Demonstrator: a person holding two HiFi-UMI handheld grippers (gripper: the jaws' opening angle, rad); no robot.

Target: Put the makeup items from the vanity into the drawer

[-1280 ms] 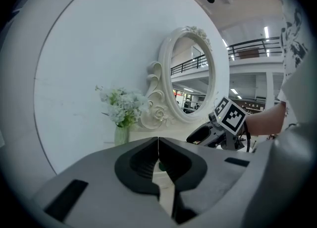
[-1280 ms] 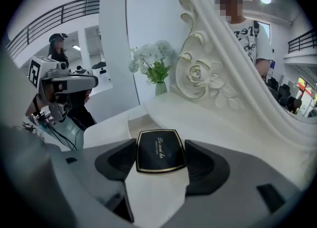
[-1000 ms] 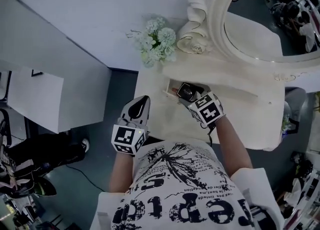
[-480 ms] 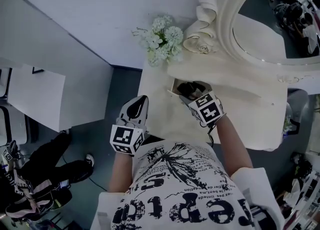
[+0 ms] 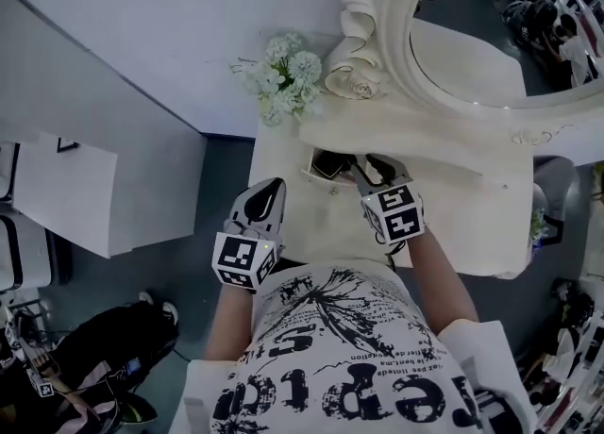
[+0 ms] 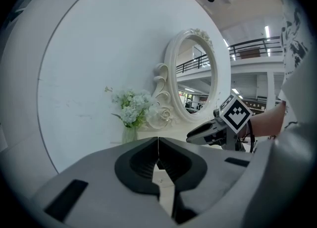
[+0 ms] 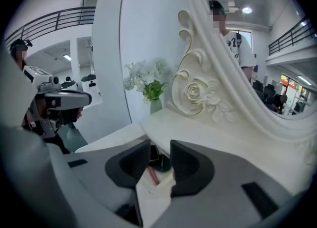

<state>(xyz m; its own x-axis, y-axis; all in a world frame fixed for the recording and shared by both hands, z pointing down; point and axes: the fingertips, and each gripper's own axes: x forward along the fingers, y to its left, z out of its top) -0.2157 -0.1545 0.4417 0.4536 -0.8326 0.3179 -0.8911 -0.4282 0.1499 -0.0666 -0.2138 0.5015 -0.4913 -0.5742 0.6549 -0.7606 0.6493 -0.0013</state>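
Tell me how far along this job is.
Done: a dark compact and a pink stick lie in the open drawer. In hand: nothing; the right gripper, jaws just closing, is empty, the left gripper shut. Left: no makeup shows on the vanity top; perhaps shutting the drawer.

Flowers (image 5: 283,74) on vanity (image 5: 429,146) left of mirror (image 5: 472,55), makeup items (image 5: 327,164) in drawer (image 5: 310,174) below.

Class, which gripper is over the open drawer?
The right gripper; its empty jaws have just been closing. The left gripper, shut, is left of the drawer.
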